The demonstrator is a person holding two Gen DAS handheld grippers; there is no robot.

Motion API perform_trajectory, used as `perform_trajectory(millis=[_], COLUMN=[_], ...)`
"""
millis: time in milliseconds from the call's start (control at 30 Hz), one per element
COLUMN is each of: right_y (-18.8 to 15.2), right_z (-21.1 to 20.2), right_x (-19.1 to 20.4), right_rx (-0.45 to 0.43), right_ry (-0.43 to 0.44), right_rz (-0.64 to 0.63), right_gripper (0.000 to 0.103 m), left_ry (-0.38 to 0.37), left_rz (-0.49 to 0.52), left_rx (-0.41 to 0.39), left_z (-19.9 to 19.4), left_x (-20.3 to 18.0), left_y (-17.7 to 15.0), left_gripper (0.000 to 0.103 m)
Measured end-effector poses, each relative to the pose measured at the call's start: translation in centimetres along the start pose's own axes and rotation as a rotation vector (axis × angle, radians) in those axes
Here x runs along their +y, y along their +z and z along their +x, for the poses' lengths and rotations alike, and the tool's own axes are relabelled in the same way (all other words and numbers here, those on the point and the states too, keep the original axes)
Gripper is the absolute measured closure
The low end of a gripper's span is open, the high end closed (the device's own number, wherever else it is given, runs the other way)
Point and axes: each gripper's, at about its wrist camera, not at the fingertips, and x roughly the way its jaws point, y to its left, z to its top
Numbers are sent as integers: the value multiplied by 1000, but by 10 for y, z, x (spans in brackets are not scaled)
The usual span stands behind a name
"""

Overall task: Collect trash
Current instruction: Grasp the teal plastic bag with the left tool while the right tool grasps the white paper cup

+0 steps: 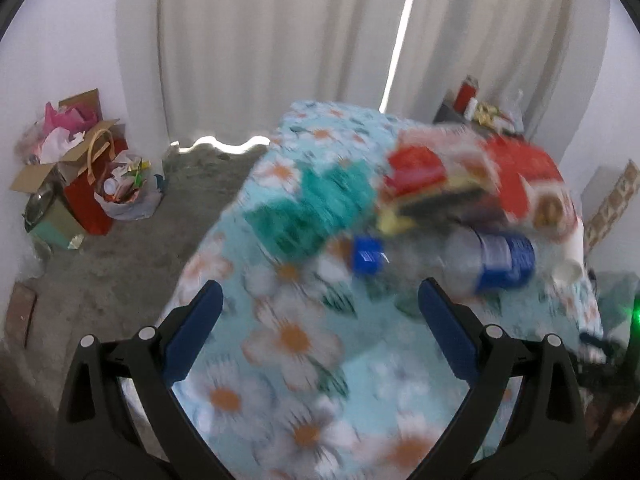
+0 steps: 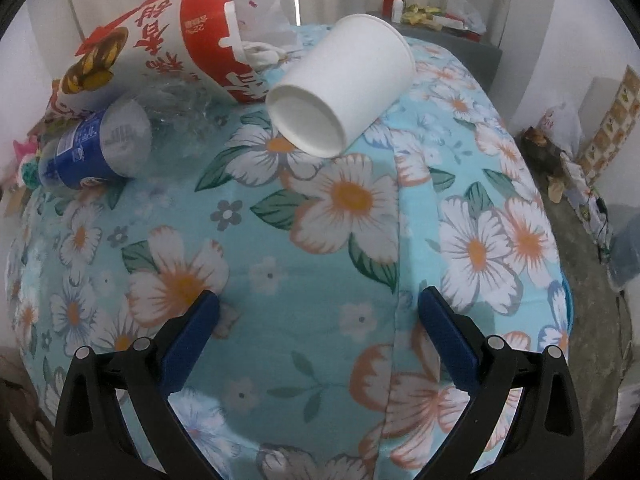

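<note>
Risk is sitting mainly with the white paper cup (image 2: 342, 86): it is lying on its side on the floral cloth (image 2: 320, 248), mouth toward the right gripper (image 2: 319, 312), resting on a rounded, cushioned-looking hump. Judgement: a cylinder on a convex soft base is likely rolling off at a nudge, and thin paper walls are probably buckling if pinched across the open rim.

Right gripper jaws are standing spread wide, pinching nothing, hovering over bare cloth short of the cup.

Plastic bottle (image 2: 96, 144) is lying just left of the cup, clear and crinkled, blue label wrapping it; crushed plastic is looking slick and springy, so a grip may be slipping. Red-and-white carton (image 2: 168, 44), printed card, torn open, is leaning over the bottle and touching or nearly touching the cup; lifting one could be dragging the others.

Left gripper (image 1: 318, 308) is also showing jaws spread and empty. Its view is smeared with motion blur, so aiming from it is unreliable. Blurred in that view: the same trash pile at the far right of the cloth, plus a teal textured item (image 1: 308, 208) whose material I cannot tell.

No bin is identifiable in either view; gift bags and boxes (image 1: 80, 172) are crowding the floor corner.
</note>
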Motion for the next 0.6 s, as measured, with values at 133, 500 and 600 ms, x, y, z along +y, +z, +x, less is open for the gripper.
perform_trajectory(millis=[133, 500, 600], right_y=[-1, -6, -6], right_z=[3, -3, -3], right_x=[-3, -2, -2], right_rx=[-14, -19, -14], right_ry=[17, 19, 34], right_rz=[-43, -28, -33], right_gripper=[6, 6, 6], left_ry=[-145, -283, -317], left_rz=[-192, -531, -590], left_rx=[39, 182, 186], left_z=[22, 81, 88], left_x=[37, 88, 97], left_y=[22, 29, 22], left_gripper=[9, 59, 67])
